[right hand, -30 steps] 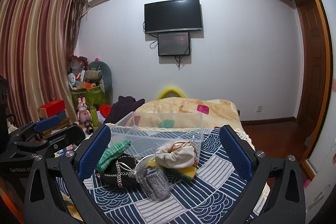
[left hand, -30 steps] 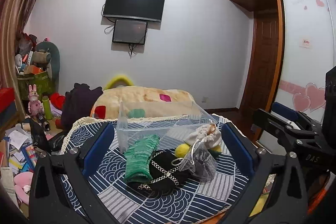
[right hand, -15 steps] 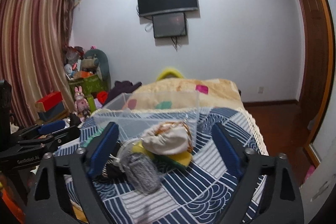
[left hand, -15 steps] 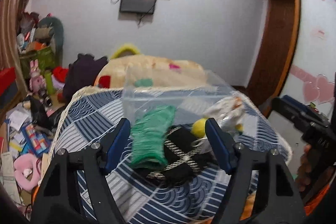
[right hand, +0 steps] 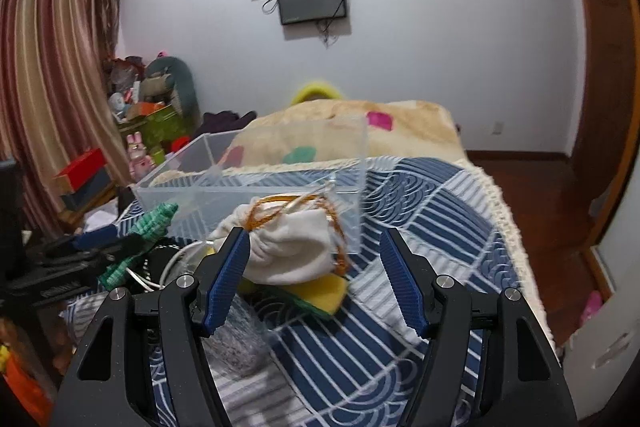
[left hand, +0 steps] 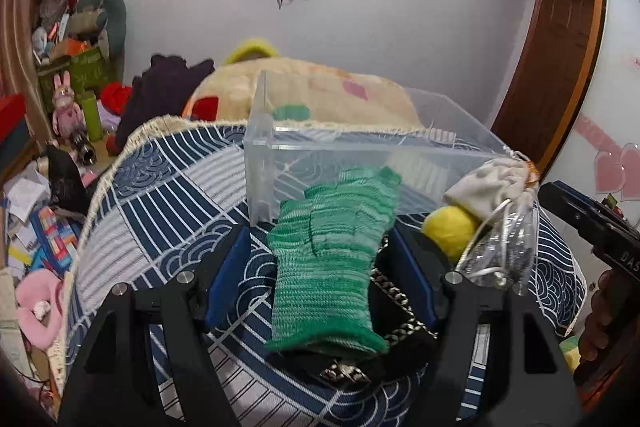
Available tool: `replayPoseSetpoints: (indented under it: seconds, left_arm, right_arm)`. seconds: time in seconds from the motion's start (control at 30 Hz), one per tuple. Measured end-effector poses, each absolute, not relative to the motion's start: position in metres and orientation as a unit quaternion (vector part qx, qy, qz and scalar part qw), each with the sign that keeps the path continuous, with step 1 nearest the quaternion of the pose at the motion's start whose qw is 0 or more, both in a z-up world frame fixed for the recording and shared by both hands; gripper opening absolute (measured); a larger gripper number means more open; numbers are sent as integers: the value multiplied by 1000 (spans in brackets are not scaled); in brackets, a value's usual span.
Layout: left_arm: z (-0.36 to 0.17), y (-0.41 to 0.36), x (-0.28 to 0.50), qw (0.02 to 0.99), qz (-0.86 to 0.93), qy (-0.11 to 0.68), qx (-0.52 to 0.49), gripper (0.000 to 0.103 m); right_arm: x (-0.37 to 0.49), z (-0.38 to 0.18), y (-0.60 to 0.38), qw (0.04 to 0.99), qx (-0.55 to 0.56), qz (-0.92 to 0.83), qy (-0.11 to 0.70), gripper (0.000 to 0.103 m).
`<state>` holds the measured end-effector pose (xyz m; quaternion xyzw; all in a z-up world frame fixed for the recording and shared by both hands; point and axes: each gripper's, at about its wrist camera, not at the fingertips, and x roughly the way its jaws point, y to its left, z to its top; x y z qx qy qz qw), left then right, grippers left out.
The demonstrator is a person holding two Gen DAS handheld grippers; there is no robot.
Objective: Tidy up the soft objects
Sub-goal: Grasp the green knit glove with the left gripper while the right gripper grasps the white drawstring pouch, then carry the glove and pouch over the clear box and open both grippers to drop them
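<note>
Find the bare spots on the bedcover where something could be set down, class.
Free: the bedcover right of the clear box, and left of the green glove. Crowded: in front of the box, around the white pouch.

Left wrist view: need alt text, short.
The open left gripper straddles a green knitted glove that lies on a black chain-strap bag on a blue-and-white patterned cloth. Behind stands a clear plastic box; to the right lie a yellow ball and a white drawstring pouch.
</note>
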<state>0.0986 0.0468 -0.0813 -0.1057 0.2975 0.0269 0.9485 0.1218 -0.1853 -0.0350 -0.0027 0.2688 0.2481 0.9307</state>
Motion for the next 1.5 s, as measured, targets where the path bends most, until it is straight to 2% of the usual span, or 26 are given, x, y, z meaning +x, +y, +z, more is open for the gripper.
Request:
replayPoseSetpoints:
  seconds: [0.07, 0.2, 0.33, 0.37, 0.43, 0.47, 0.57, 0.6, 0.8, 1.5]
  left_arm:
    - [-88, 51, 104, 944, 24, 306, -117, 64]
    - [-97, 58, 109, 939, 24, 314, -136, 54]
    - [-103, 62, 109, 936, 9, 317, -153, 46]
    - [-104, 61, 108, 937, 11, 316, -148, 41]
    - [-105, 58, 107, 939, 18, 314, -140, 34]
    - [-105, 56, 105, 940, 23, 313, -133, 31]
    - [-102, 50, 102, 944, 38, 309, -113, 26]
    - [-101, 49, 101, 944, 37, 308, -114, 25]
    - [-85, 48, 87, 950, 35, 288, -115, 25]
    - [-20, 55, 82, 973, 13, 213, -86, 25]
  right_arm:
    - [125, -35, -180, 928, -5, 251, 274, 65]
    - [137, -38, -169, 921, -2, 262, 287, 76]
    - [142, -43, -157, 917, -23, 269, 295, 76]
    - [142, -45, -155, 916, -30, 269, 295, 75]
    - [140, -48, -151, 915, -39, 270, 296, 62]
    - [141, -49, -151, 913, -40, 275, 299, 49]
    - [140, -50, -155, 911, -36, 281, 299, 38]
    - [138, -49, -157, 912, -35, 280, 297, 33]
    - [127, -37, -163, 919, -40, 283, 271, 24]
    - [122, 19, -175, 943, -23, 277, 182, 22]
